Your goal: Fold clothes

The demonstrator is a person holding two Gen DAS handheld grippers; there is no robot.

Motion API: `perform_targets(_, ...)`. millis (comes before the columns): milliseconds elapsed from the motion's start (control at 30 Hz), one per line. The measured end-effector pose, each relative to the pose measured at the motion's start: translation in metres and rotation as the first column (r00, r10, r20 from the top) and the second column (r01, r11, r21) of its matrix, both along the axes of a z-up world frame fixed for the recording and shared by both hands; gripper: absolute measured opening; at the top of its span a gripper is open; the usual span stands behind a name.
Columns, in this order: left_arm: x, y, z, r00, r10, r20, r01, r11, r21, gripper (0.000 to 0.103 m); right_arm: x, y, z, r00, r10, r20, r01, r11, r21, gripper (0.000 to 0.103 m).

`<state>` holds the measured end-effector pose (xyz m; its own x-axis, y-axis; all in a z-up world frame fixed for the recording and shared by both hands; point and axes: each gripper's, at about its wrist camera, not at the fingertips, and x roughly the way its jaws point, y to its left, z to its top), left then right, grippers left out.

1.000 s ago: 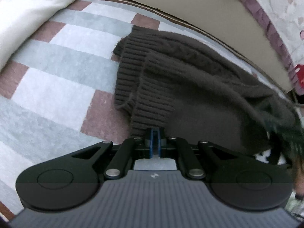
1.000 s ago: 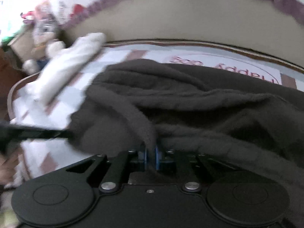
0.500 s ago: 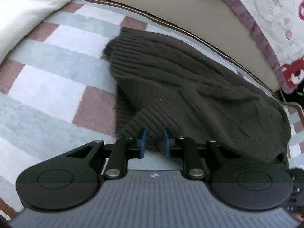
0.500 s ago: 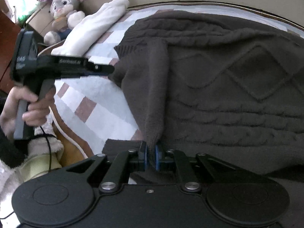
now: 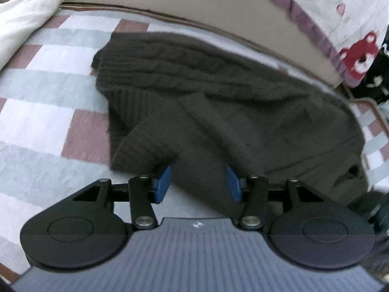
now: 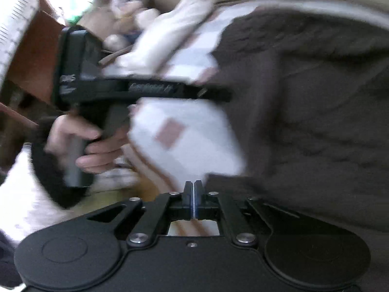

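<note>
A checked bedcover [image 5: 36, 121] in grey, white and dusty-red squares spreads across the scene, and on it lies the dark brown cable-knit sweater [image 5: 243, 112], bunched and partly folded over itself, taking up the middle and right of the left wrist view. Its ribbed hem sits toward the left, and a ribbed cuff [image 5: 136, 150] of one sleeve lies on top, near the camera. Beyond the sweater, at the far edge, a beige headboard [image 5: 194, 2] runs across, with a white rolled blanket [image 5: 26, 22] at far left and a pillow with red bears [image 5: 359, 24] at far right.

The left gripper [image 5: 198, 182] has just been opening: its blue pads [image 5: 164, 182] now stand well apart, released, with sweater fabric lying between them; neither pad visibly presses on it. In the blurred right wrist view this same tool reaches in from the left toward the sweater's edge, held by a hand [image 6: 87, 143] in a dark fuzzy sleeve.

The right gripper [image 6: 193, 199] is clenched, its pads together with only a thin bright slit between them and nothing caught there. It sits just left of the sweater's near edge, over the bedcover.
</note>
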<state>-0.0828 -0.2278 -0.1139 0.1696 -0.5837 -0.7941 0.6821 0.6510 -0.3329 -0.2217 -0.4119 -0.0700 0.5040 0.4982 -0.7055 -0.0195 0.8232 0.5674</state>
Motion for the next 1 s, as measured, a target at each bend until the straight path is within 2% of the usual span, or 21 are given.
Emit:
perform_targets(67,-0.004,-0.001,-0.002,1.000,-0.008,0.007,0.008,1.000,0.009,0.049,-0.010,-0.022,0.015,0.993,-0.113,0.018,0.113,0.993,-0.026,0.012)
perform_targets(100,-0.006,-0.002,-0.002,1.000,-0.016,0.005,0.016,1.000,0.004,0.049,-0.020,-0.037,0.024,0.984,-0.179,0.023,0.180,0.983,-0.036,0.020)
perform_targets(133,-0.008,-0.003,-0.002,1.000,-0.023,0.003,0.023,1.000,-0.002,0.049,-0.029,-0.052,0.032,0.969,-0.245,0.028,0.246,0.968,-0.045,0.037)
perform_targets(200,-0.013,-0.010,-0.003,0.999,-0.035,0.003,0.035,0.999,-0.007,0.053,-0.054,-0.083,0.044,0.929,-0.367,0.046,0.370,0.926,-0.081,0.061)
perform_targets(267,-0.020,-0.019,-0.003,0.999,-0.040,0.023,0.040,0.999,0.002,0.057,-0.086,-0.116,0.044,0.876,-0.478,0.062,0.482,0.869,-0.111,0.062)
perform_targets(300,-0.023,-0.023,-0.003,0.998,-0.035,0.047,0.034,0.999,0.009,0.057,-0.106,-0.140,0.034,0.809,-0.587,0.025,0.588,0.807,-0.055,0.062)
perform_targets(333,-0.026,-0.026,-0.002,0.997,-0.026,0.071,0.026,1.000,0.009,0.057,-0.126,-0.164,0.023,0.728,-0.685,-0.019,0.686,0.728,0.011,0.064)
perform_targets(367,-0.029,-0.028,-0.002,0.995,-0.018,0.095,0.017,1.000,0.010,0.057,-0.148,-0.183,0.006,0.629,-0.774,-0.072,0.773,0.614,0.157,0.064)
perform_targets(400,-0.031,-0.029,-0.001,0.993,-0.007,0.115,0.006,1.000,0.006,0.057,-0.169,-0.202,-0.011,0.527,-0.839,-0.137,0.832,0.476,0.285,0.064)
perform_targets(467,-0.028,-0.025,0.002,0.990,0.029,0.137,-0.026,0.999,-0.023,0.060,-0.200,-0.220,-0.035,0.356,-0.906,-0.227,0.869,0.233,0.436,0.064)
perform_targets(500,-0.027,-0.023,0.004,0.988,0.047,0.147,-0.042,0.998,-0.038,0.061,-0.209,-0.224,-0.041,0.301,-0.919,-0.254,0.873,0.158,0.462,0.064)
perform_targets(533,-0.026,-0.020,0.005,0.985,0.065,0.157,-0.058,0.997,-0.053,0.061,-0.213,-0.225,-0.043,0.276,-0.926,-0.256,0.869,0.127,0.477,0.064)
perform_targets(567,-0.024,-0.018,0.006,0.985,0.080,0.153,-0.071,0.995,-0.064,0.062,-0.211,-0.223,-0.040,0.276,-0.932,-0.237,0.870,0.137,0.473,0.064)
perform_targets(600,-0.020,-0.017,0.003,0.989,0.088,0.116,-0.081,0.994,-0.067,0.063,-0.209,-0.221,-0.037,0.277,-0.936,-0.218,0.873,0.150,0.463,0.064)
perform_targets(700,-0.016,-0.018,-0.008,0.993,0.112,0.037,-0.111,0.994,-0.024,0.063,-0.188,-0.213,-0.030,0.322,-0.927,-0.195,0.920,0.257,0.297,0.064)
perform_targets(767,-0.013,-0.022,-0.003,0.986,0.147,0.081,-0.148,0.989,0.000,0.063,-0.170,-0.210,-0.024,0.363,-0.910,-0.202,0.930,0.339,0.144,0.064)
perform_targets(833,-0.010,-0.022,0.008,0.974,0.175,0.142,-0.175,0.985,-0.014,0.063,-0.147,-0.200,-0.015,0.450,-0.877,-0.168,0.885,0.463,-0.042,0.064)
perform_targets(867,-0.008,-0.022,0.015,0.967,0.185,0.173,-0.183,0.983,-0.031,0.068,-0.136,-0.191,-0.011,0.491,-0.860,-0.141,0.856,0.506,-0.108,0.064)
perform_targets(900,-0.008,-0.022,0.020,0.964,0.188,0.187,-0.184,0.982,-0.043,0.074,-0.127,-0.184,-0.006,0.527,-0.843,-0.105,0.829,0.537,-0.156,0.064)
perform_targets(933,-0.010,-0.023,0.021,0.967,0.184,0.179,-0.178,0.983,-0.048,0.076,-0.119,-0.177,-0.001,0.562,-0.824,-0.066,0.802,0.563,-0.200,0.064)
perform_targets(1000,-0.015,-0.025,0.023,0.972,0.171,0.163,-0.163,0.985,-0.057,0.076,-0.115,-0.162,0.013,0.617,-0.784,0.058,0.772,0.590,-0.238,0.064)
